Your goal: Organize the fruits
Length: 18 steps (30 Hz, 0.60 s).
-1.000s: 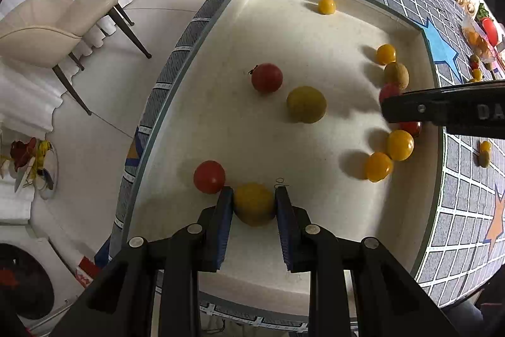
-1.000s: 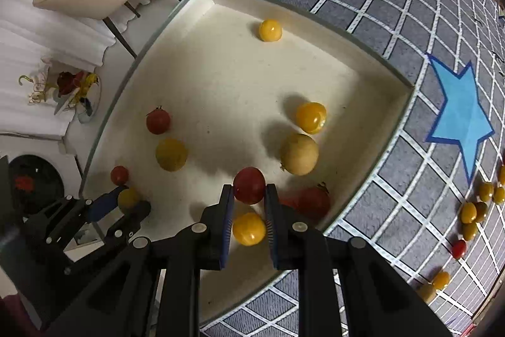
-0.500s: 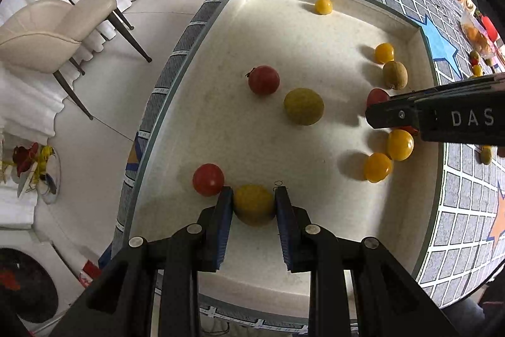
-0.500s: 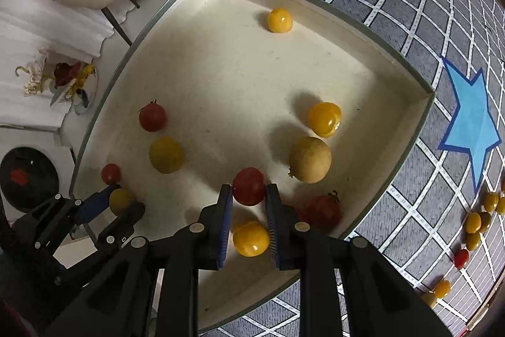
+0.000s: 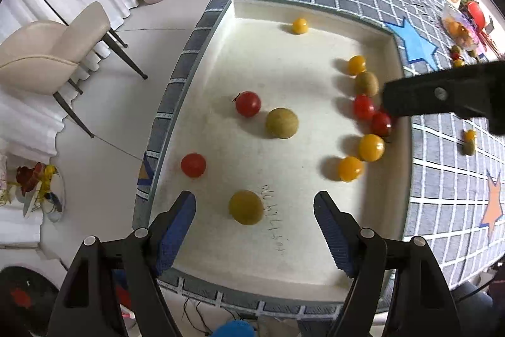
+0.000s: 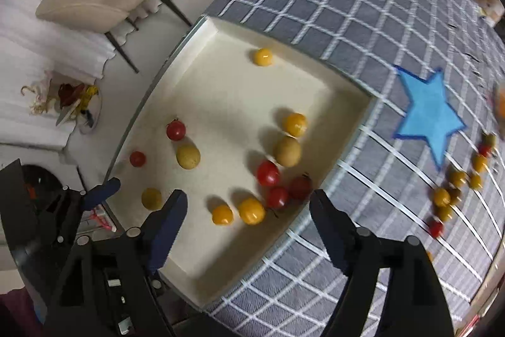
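Gaping wide after just opening, the left gripper (image 5: 254, 212) hangs over a released olive-yellow round fruit (image 5: 246, 207) inside the shallow cream tray (image 5: 303, 269); the right gripper (image 6: 247, 210), likewise spread empty, hovers above an orange cherry tomato (image 6: 251, 211) near the tray's edge.

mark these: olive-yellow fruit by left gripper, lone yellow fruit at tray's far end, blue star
olive-yellow fruit (image 5: 246, 207), left wrist view, centre of its top.
lone yellow fruit (image 5: 299, 26), left wrist view, its middle.
blue star (image 6: 430, 116), right wrist view, its centre.
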### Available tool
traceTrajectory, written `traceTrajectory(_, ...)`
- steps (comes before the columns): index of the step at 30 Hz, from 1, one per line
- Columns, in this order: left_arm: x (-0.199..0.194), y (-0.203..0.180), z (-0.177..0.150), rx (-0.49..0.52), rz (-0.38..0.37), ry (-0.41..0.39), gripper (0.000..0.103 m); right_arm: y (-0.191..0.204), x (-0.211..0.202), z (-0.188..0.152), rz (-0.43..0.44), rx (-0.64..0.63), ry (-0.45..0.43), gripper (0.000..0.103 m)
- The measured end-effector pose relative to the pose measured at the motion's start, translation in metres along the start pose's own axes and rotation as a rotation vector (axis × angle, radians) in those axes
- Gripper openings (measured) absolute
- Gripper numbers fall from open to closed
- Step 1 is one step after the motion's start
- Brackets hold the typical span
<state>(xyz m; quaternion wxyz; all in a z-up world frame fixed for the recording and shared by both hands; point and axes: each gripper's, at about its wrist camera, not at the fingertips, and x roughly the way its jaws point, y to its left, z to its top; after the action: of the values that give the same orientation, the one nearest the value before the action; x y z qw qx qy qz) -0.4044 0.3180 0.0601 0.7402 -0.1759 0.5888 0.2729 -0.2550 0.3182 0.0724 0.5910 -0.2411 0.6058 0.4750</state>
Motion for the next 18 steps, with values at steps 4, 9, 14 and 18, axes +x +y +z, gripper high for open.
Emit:
traceTrajectory(4, -0.014, 0.001, 0.006, 0.016, -0.008, -0.005, 0.103, -0.003, -0.019, -0.013, -0.043, -0.005, -0.011, 0.103)
traceTrajectory(9, -0.028, -0.007, 0.01, 0.049, 0.002, -0.007, 0.103, 0.0, -0.036, -0.025, -0.109, -0.024, -0.04, 0.103)
traceTrajectory(14, -0.04, -0.008, 0.011, 0.066, 0.015, -0.011, 0.103, 0.002, -0.053, -0.037, -0.169, -0.046, -0.055, 0.103)
traceTrajectory(18, -0.042, -0.012, 0.01, 0.111, 0.048, 0.006, 0.103, 0.003, -0.059, -0.039, -0.181, -0.031, -0.059, 0.103)
